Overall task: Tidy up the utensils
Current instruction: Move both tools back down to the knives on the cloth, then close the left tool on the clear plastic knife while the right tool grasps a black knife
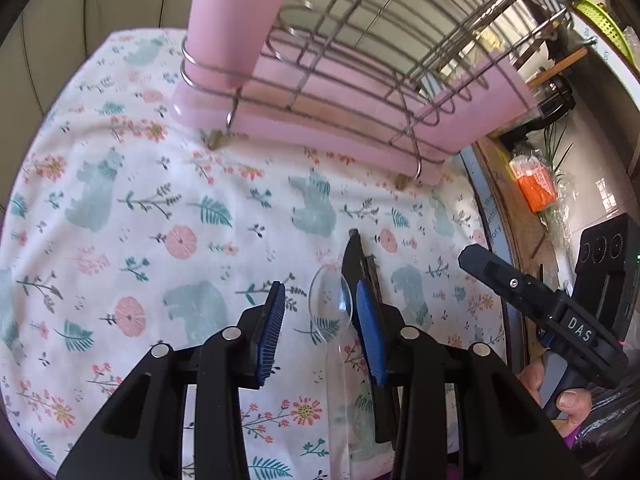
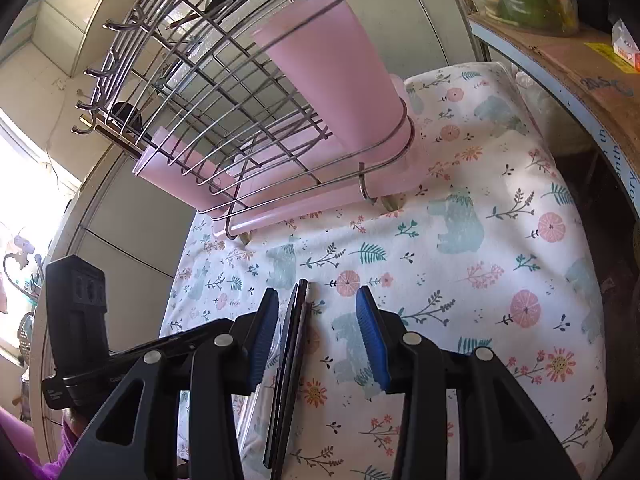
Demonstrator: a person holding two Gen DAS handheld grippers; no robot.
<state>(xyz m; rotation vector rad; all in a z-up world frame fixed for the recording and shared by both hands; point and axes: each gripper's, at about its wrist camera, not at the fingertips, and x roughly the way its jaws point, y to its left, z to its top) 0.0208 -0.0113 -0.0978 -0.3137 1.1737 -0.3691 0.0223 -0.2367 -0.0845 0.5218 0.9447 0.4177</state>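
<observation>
Tabletop, floral cloth [image 1: 140, 208]: one clear plastic spoon [image 1: 332, 312], one black knife [image 1: 356, 264] beside it, touching. One wire rack [image 1: 360, 52] with pink cups behind. Left tool [image 1: 320, 332] spread, straddling spoon. Right tool [image 2: 318, 336] spread, empty, knife between fingers.

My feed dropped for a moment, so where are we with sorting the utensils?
Done: some dark handles already stand in the pink holders of the wire rack. In hand: nothing yet. The left gripper is open over the clear plastic spoon on the cloth; the right gripper is open around the dark chopsticks. Left: the spoon and the chopsticks both lie on the floral cloth, still to be lifted into the rack.
</observation>
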